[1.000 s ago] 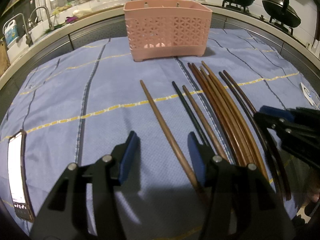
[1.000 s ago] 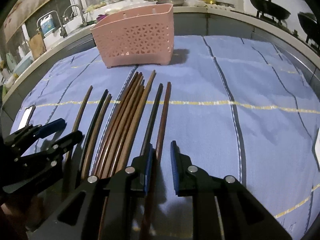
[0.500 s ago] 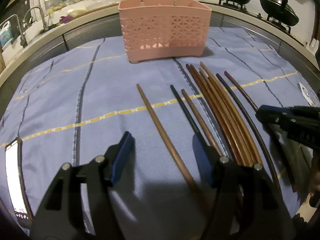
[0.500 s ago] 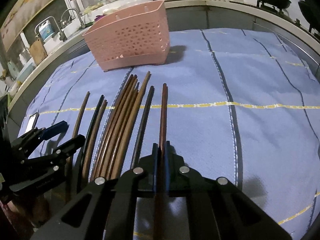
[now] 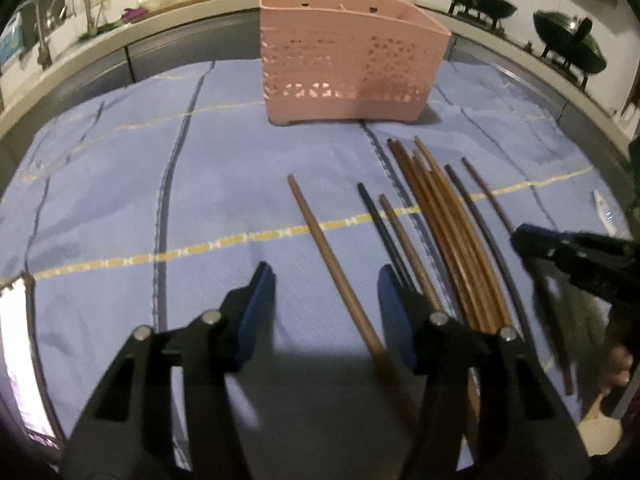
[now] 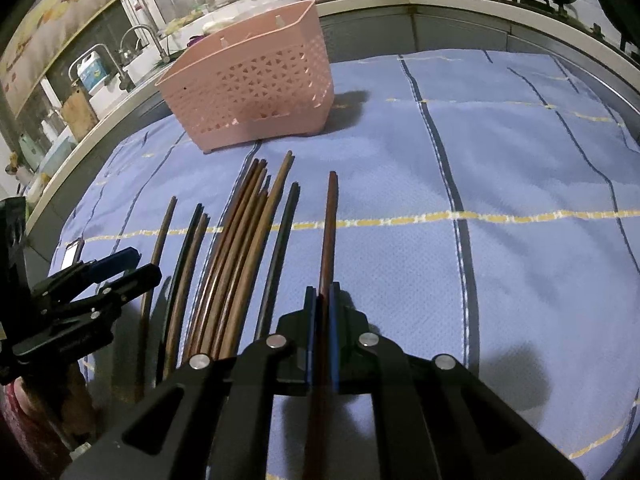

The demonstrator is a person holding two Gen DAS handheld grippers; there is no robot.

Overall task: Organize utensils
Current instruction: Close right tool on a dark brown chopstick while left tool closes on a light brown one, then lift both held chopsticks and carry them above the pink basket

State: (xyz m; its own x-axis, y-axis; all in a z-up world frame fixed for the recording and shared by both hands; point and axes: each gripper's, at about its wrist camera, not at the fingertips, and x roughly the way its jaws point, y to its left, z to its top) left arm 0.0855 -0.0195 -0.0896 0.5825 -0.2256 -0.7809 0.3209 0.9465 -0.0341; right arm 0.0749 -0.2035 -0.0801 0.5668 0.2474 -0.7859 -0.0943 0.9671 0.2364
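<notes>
Several wooden and dark chopsticks lie side by side on a blue cloth in front of a pink perforated basket [image 5: 348, 56] [image 6: 256, 84]. My right gripper [image 6: 322, 300] is shut on the rightmost reddish-brown chopstick [image 6: 329, 224], lifted a little off the cloth; it also shows in the left wrist view [image 5: 520, 238]. My left gripper [image 5: 326, 280] is open and straddles a lone light-brown chopstick [image 5: 320, 236] at the left of the row. A bundle of brown chopsticks [image 5: 444, 216] [image 6: 244, 232] lies between the grippers.
A phone [image 5: 16, 360] lies on the cloth at the left edge. A counter with a sink and tap [image 5: 44, 28], bottles and two woks [image 5: 568, 40] runs behind the table. The blue cloth [image 6: 500, 160] extends right of the chopsticks.
My right gripper closed on the reddish-brown chopstick and raised it slightly. My left gripper moved forward a little over the light-brown chopstick and stayed open.
</notes>
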